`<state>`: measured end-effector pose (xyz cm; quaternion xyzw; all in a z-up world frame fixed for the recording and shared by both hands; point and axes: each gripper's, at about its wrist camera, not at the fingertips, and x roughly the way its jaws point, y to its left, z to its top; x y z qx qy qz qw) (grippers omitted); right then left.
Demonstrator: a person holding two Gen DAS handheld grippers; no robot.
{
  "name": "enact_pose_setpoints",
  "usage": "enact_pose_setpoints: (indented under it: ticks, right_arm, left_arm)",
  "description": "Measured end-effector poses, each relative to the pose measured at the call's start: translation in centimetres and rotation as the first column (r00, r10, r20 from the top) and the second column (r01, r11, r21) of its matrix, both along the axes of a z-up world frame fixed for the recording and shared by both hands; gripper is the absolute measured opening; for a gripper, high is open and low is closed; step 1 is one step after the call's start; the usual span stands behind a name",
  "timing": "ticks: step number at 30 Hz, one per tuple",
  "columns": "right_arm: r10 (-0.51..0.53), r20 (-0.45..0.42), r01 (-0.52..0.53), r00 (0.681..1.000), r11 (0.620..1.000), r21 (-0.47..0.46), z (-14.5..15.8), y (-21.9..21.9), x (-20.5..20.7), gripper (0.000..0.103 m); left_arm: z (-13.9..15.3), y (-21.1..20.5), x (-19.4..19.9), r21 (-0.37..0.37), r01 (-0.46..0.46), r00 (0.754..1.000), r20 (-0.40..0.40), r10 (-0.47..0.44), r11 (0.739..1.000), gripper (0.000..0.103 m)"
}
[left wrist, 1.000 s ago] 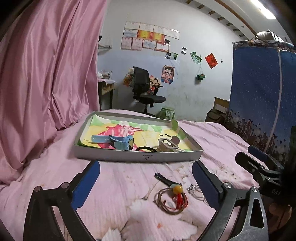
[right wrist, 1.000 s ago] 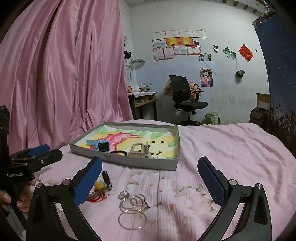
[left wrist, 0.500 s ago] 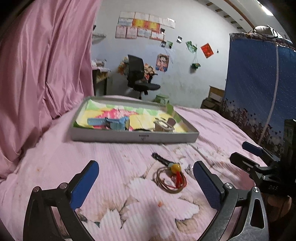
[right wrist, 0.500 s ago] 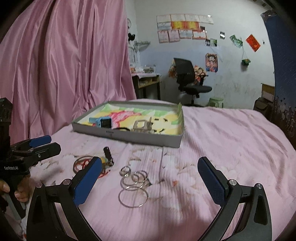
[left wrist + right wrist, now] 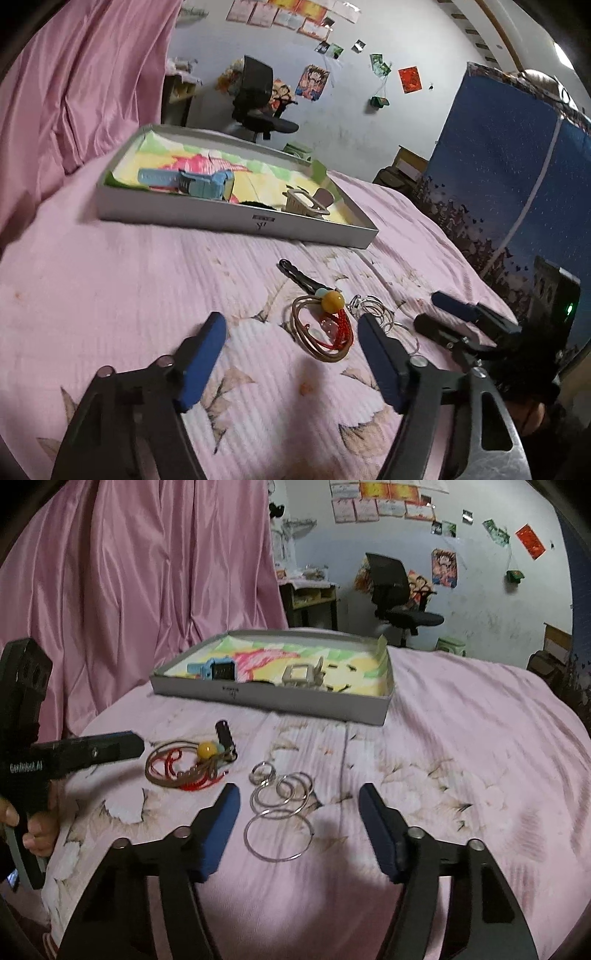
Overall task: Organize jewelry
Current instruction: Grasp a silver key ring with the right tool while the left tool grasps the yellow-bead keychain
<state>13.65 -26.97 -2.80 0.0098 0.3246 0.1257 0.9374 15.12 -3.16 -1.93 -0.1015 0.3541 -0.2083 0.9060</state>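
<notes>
Right wrist view: both grippers point(image 5: 297, 821) point(image 5: 290, 341) spread, empty; linked rings point(image 5: 280, 794) likely snagged, dragged across bedspread point(image 5: 461, 760) if pinched.

A tray point(image 5: 273, 701) sits on the bed point(image 5: 461, 760), toward its far side. In the tray, a watch point(image 5: 216, 669) lies left of a clip point(image 5: 301, 675). Nearer than the tray, a corded bead point(image 5: 206, 750) lies left of a cluster of rings point(image 5: 282, 790); the smaller rings seem to overlap. The largest ring point(image 5: 279, 834) lies nearest, touching the cluster.
</notes>
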Motion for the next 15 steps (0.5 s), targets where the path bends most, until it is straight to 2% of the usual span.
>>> enact_pose_setpoints:
  ticks: [1, 7, 11, 15]
  right_arm:
    - [0.005, -0.011, -0.005, 1.000, 1.000, 0.002, -0.2, 0.1, 0.1, 0.051]
    - [0.020, -0.071, -0.019, 0.997, 1.000, 0.011, -1.2, 0.3, 1.1, 0.041]
    - [0.028, -0.115, -0.025, 0.993, 0.999, 0.028, -1.9, 0.3, 2.0, 0.040]
    - [0.042, -0.151, -0.035, 0.988, 0.998, 0.047, -2.4, 0.3, 2.7, 0.040]
  left_arm:
    - [-0.1, 0.0, 0.2, -0.007, 0.001, 1.000, -0.012, -0.001, 1.000, 0.064]
    - [-0.4, -0.4, 1.9, -0.017, 0.015, 0.996, -0.086, -0.017, 1.000, 0.049]
    - [-0.8, -0.9, 3.1, -0.012, 0.032, 0.990, -0.134, -0.033, 0.999, 0.040]
    - [-1.2, -1.3, 4.0, -0.009, 0.060, 0.982, -0.181, -0.060, 0.998, 0.027]
